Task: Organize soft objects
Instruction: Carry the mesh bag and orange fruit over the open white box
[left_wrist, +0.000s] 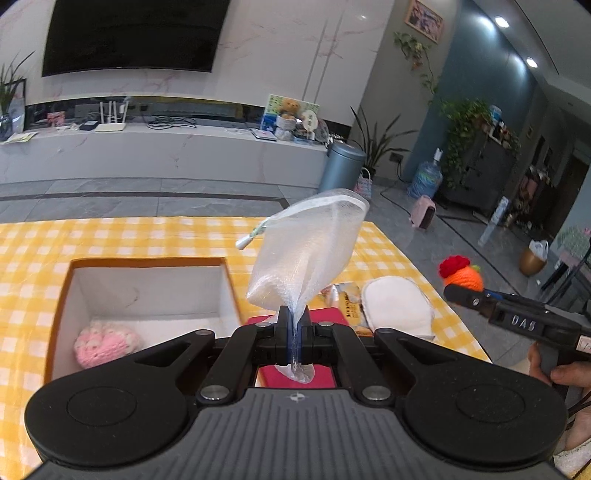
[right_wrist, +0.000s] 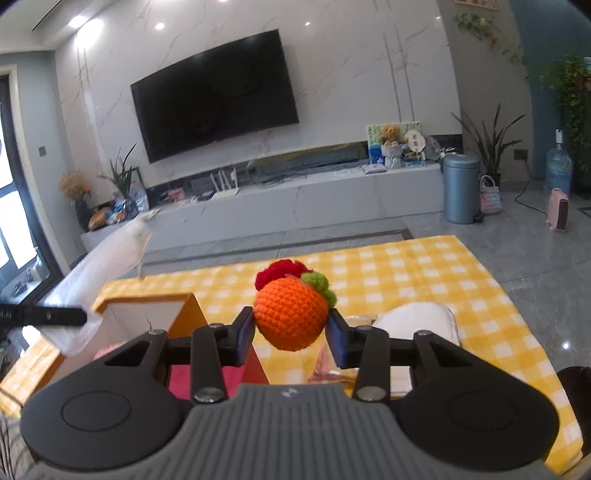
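My left gripper is shut on a white mesh pouch, which stands up from the jaws above the table; the same pouch shows at the left of the right wrist view. My right gripper is shut on an orange crocheted ball with a red and green top, held above the table; the ball shows at the right of the left wrist view. An orange-rimmed open box on the yellow checked cloth holds a pink knitted piece. A white padded mitt lies on the cloth.
A red flat object and a snack packet lie beside the box. The table's right edge drops to a grey tiled floor. A TV unit, a blue bin and plants stand beyond. A person's hand grips the right tool.
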